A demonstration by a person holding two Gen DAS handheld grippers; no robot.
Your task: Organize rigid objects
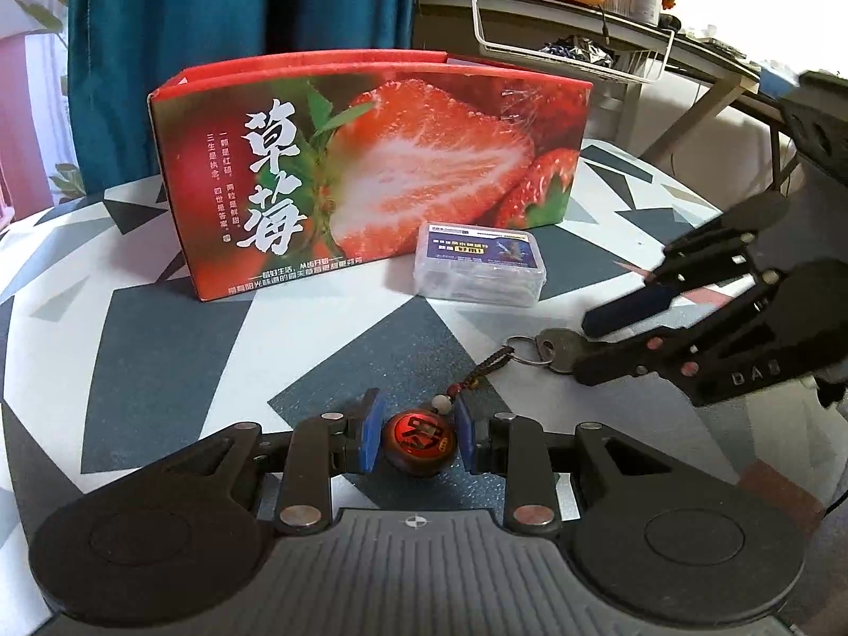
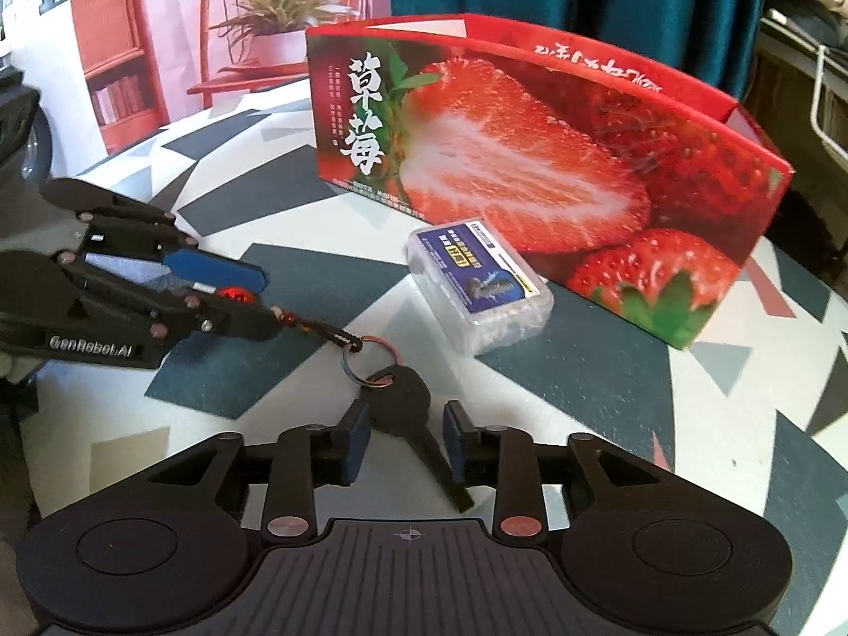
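The left gripper (image 1: 416, 437) sits lowest in the left wrist view, at 6 o'clock, its 2 blue pads narrowed onto the round red charm (image 1: 420, 441) of a keychain. The charm looks hard and glossy, so it may roll or slip between flat pads; a pinch across its widest part, as here, seems the safest hold.

From the charm a dark braided cord (image 1: 490, 365) runs toward 1 o'clock to a metal ring (image 1: 522, 350) carrying a key (image 1: 554, 352). The cord is soft and limp, so the far end will probably dangle and swing once lifted, though the whole bunch should be light.

In the right wrist view the right gripper (image 2: 404, 442) stands at 6 o'clock with its pads part-way apart. The key's dark head (image 2: 395, 403) and shaft lie between them, and neither pad clearly presses on it; the shaft slants toward the right-hand pad. The key is stiff, thin and flat against the patterned tablecloth (image 1: 159, 350), so the thicker head looks the better place to take hold.

Farther out, at about 12 o'clock in the left view, a small clear plastic case (image 1: 479, 265) with a blue label lies flat. It is rigid and likely slick. Just behind it stands the open-topped strawberry box (image 1: 365, 175), a plausible container for these items.
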